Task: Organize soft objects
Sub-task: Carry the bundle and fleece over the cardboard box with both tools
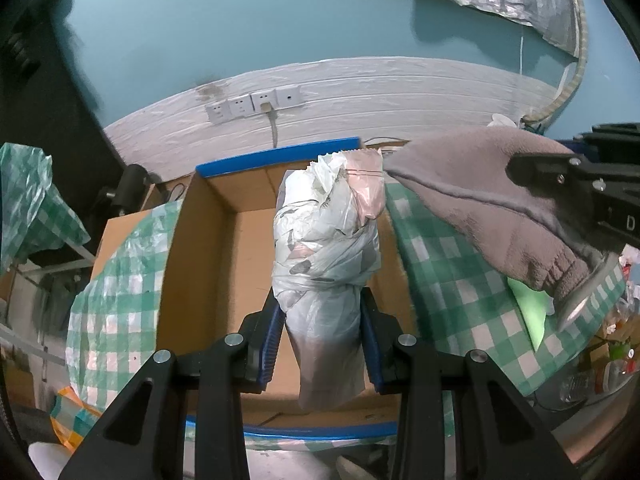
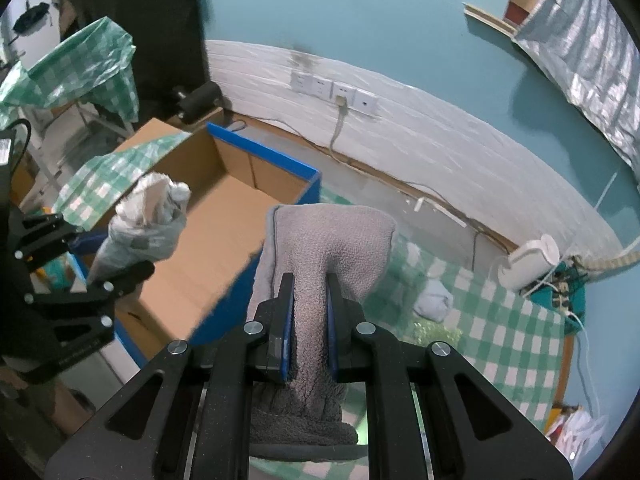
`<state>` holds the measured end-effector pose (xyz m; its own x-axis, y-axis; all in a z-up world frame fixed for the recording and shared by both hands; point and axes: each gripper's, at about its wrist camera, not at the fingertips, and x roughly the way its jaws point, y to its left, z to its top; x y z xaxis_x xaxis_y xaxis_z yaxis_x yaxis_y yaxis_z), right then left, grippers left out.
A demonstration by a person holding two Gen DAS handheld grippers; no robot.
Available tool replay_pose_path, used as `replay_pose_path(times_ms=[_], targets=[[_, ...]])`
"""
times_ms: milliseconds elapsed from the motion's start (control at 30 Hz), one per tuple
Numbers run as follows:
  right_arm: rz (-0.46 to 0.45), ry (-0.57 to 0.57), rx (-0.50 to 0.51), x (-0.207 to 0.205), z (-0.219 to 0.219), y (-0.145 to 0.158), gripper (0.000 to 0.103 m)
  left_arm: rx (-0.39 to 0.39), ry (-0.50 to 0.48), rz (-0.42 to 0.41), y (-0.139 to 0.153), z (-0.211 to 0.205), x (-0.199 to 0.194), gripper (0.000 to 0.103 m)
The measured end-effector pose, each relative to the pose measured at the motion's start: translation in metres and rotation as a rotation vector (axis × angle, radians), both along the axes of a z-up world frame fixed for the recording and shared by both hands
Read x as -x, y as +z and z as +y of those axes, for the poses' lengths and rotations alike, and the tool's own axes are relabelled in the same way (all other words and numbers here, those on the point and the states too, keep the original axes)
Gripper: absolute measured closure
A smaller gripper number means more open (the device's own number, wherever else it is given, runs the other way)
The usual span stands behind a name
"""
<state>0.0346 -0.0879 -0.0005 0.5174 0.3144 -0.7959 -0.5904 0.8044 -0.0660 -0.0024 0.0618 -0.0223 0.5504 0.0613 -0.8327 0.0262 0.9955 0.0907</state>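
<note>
My left gripper (image 1: 322, 344) is clamped on the plastic bundle (image 1: 326, 248), its lower end hidden, over the open cardboard box (image 1: 208, 240). Right gripper (image 2: 310, 320) pinches the grey towel (image 2: 320, 240) beside the box's blue edge.

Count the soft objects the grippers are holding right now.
2. A bundled plastic bag in the left gripper, over the cardboard box; a grey fleece slipper in the right gripper, beside the box.
</note>
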Motion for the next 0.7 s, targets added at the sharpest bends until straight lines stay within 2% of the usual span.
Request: replay_pose_path(times_ms=[300, 700], targets=[[0.002, 0.074, 0.009, -0.004, 0.054, 0.001, 0.092, -0.003, 0.052, 0.007, -0.003, 0.03, 0.005, 0.067], [0.064, 0.158, 0.04, -0.01, 0.113, -0.03, 0.092, 0.009, 0.127, 0.046, -0.019, 0.07, 0.002, 0.067]])
